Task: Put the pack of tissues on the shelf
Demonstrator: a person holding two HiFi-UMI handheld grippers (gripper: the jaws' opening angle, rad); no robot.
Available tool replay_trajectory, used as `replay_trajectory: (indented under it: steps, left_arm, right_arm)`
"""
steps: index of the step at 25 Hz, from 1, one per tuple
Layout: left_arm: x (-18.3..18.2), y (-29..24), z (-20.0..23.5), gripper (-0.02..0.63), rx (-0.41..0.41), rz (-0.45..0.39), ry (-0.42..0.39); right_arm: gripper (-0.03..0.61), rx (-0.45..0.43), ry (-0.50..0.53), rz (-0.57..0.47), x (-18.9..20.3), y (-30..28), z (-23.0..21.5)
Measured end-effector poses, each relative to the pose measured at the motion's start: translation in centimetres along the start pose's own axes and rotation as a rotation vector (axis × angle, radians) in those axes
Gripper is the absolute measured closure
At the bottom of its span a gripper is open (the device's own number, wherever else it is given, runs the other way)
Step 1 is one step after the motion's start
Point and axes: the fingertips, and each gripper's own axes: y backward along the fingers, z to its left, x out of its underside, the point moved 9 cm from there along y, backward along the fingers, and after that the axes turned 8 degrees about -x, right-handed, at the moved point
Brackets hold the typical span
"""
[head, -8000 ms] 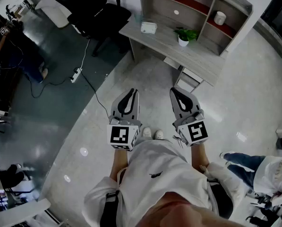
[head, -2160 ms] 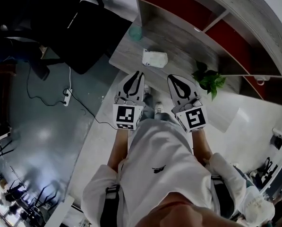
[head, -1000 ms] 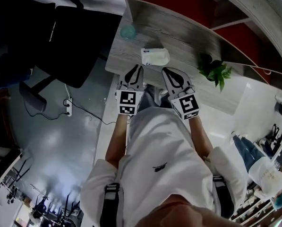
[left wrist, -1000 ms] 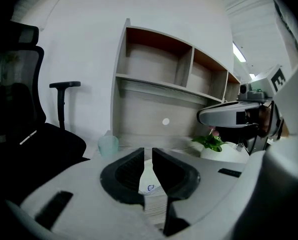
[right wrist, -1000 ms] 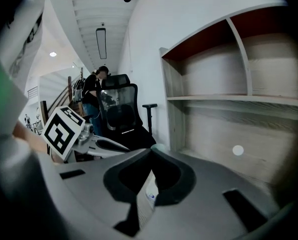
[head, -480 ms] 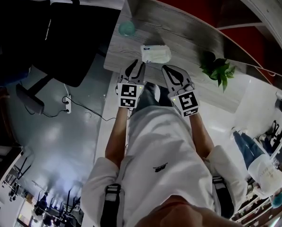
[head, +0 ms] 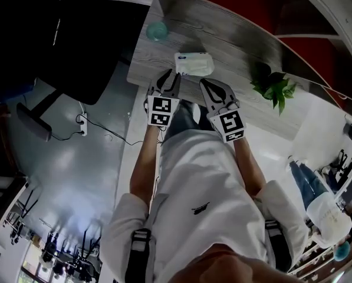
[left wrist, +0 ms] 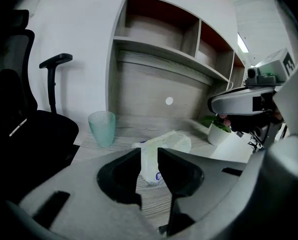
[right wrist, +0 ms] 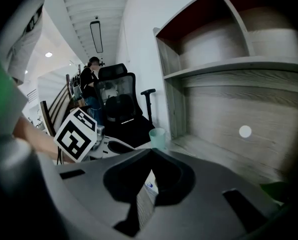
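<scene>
One pack of tissues point(head: 193, 63) lies on the desk point(head: 234, 47), between one cup point(head: 157, 30) and one plant point(head: 275, 87). Left hand-held gripper point(left wrist: 149, 151): jaws slightly apart, apparently just short of the pack. Right hand-held gripper point(right wrist: 149, 154): jaws together.

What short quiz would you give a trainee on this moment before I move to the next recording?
1. True or false: the pack of tissues already lies on the shelf.
2. What stands on the desk to the person's left of the pack? A. a teal cup B. a stapler C. a bottle
3. Fill in: the jaws of the ____ gripper are together.
Key: 1. False; it lies on the desk. 2. A. 3. The right gripper; the left gripper shows a gap.
</scene>
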Motion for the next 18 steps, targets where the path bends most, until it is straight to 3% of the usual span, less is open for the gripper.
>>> replay_trajectory:
  steps: [18]
  left_arm:
    - [3.8, -4.5, -0.2, 0.511, -0.004, 0.123, 0.017]
  right_arm:
    - [0.552, -0.010, -0.003, 0.060, 2.6, -1.1, -1.5]
